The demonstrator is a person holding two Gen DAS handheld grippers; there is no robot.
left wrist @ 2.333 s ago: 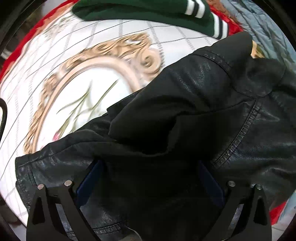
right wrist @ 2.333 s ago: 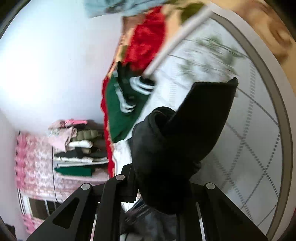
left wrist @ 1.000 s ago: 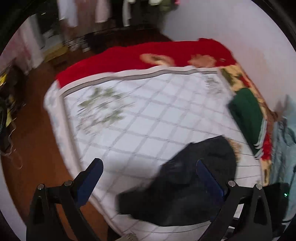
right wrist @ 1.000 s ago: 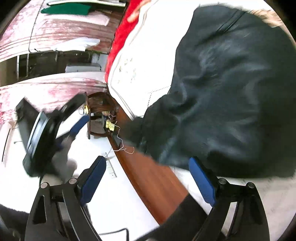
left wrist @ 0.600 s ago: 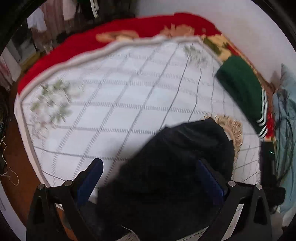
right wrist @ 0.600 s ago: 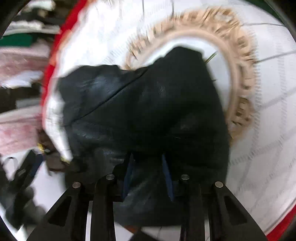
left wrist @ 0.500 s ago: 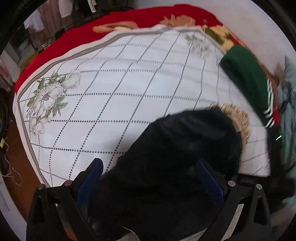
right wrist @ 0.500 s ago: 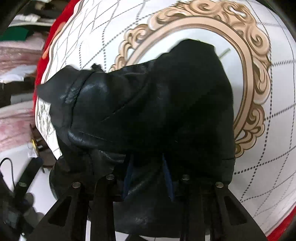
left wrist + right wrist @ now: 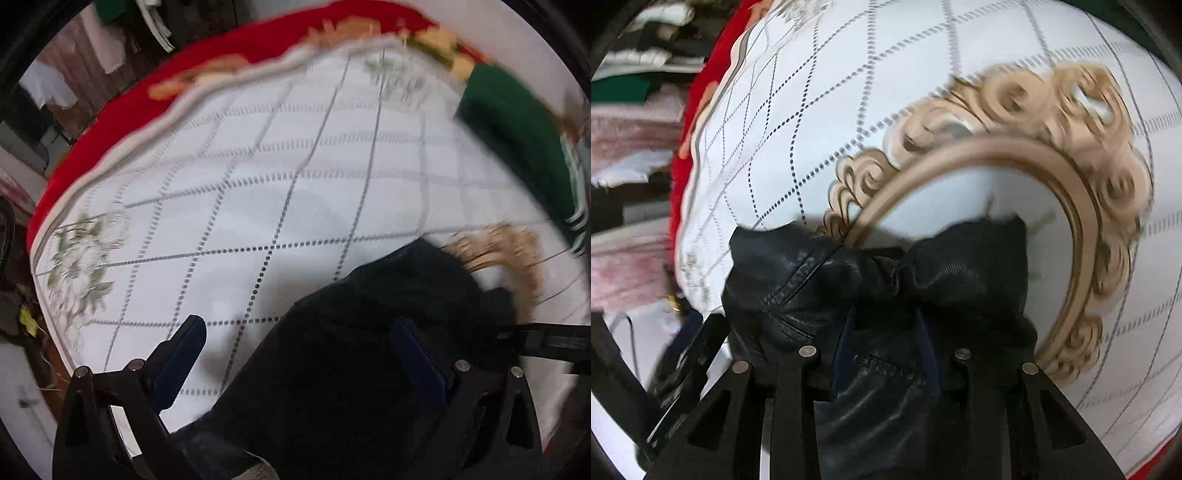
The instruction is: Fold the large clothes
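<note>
While both grippers point steeply down at the bed (image 9: 295, 192), the right gripper (image 9: 886, 332) pinches one black leather jacket (image 9: 960, 273). The left gripper (image 9: 299, 354) fingers gape wide above that jacket.

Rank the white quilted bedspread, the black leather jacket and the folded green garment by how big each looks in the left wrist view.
1. White quilted bedspread: fills most of the view.
2. Black leather jacket: fills the lower middle, but it lies close to the camera, so its true size is unsure.
3. Folded green garment: a strip at the right edge, partly cut off.

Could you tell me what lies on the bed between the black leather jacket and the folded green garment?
In the left wrist view, only bare white quilted bedspread with its tan scroll print separates the black leather jacket from the green garment.
</note>
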